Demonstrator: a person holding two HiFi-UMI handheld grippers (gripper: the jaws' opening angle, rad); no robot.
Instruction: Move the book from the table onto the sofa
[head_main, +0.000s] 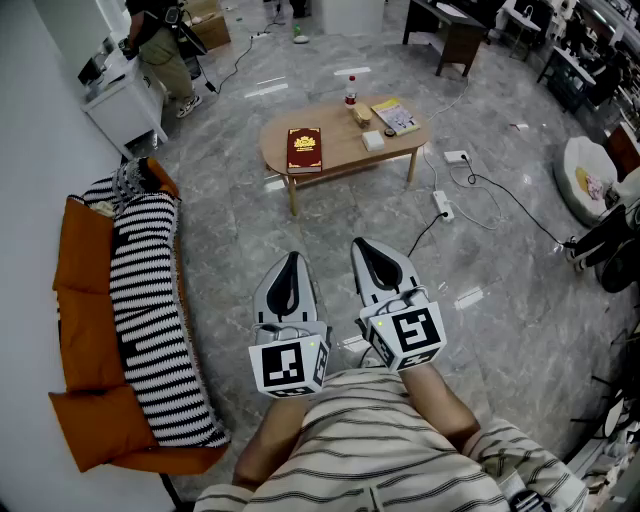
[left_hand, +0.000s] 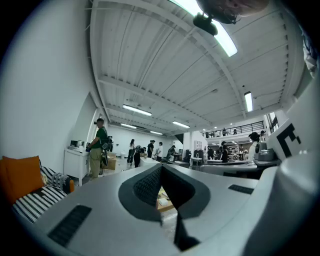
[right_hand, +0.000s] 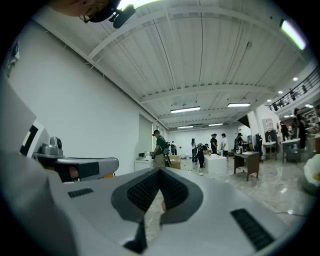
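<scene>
A dark red book (head_main: 304, 148) lies flat on the left end of an oval wooden table (head_main: 335, 150) some way ahead of me. The sofa (head_main: 125, 330) stands at my left, orange with a black-and-white striped cover. Both grippers hang close to my body, side by side, pointing level toward the table. My left gripper (head_main: 290, 262) is shut with nothing in it, and my right gripper (head_main: 368, 247) is shut and empty too. In the left gripper view the shut jaws (left_hand: 161, 167) let a sliver of the table show below them. The right gripper (right_hand: 160, 172) faces the room.
On the table's right end lie a yellow booklet (head_main: 395, 116), a small white box (head_main: 373, 140) and a bottle (head_main: 350, 90). A power strip (head_main: 443, 205) and cables trail on the floor right of the table. A person (head_main: 160, 50) stands by a white cabinet at the far left.
</scene>
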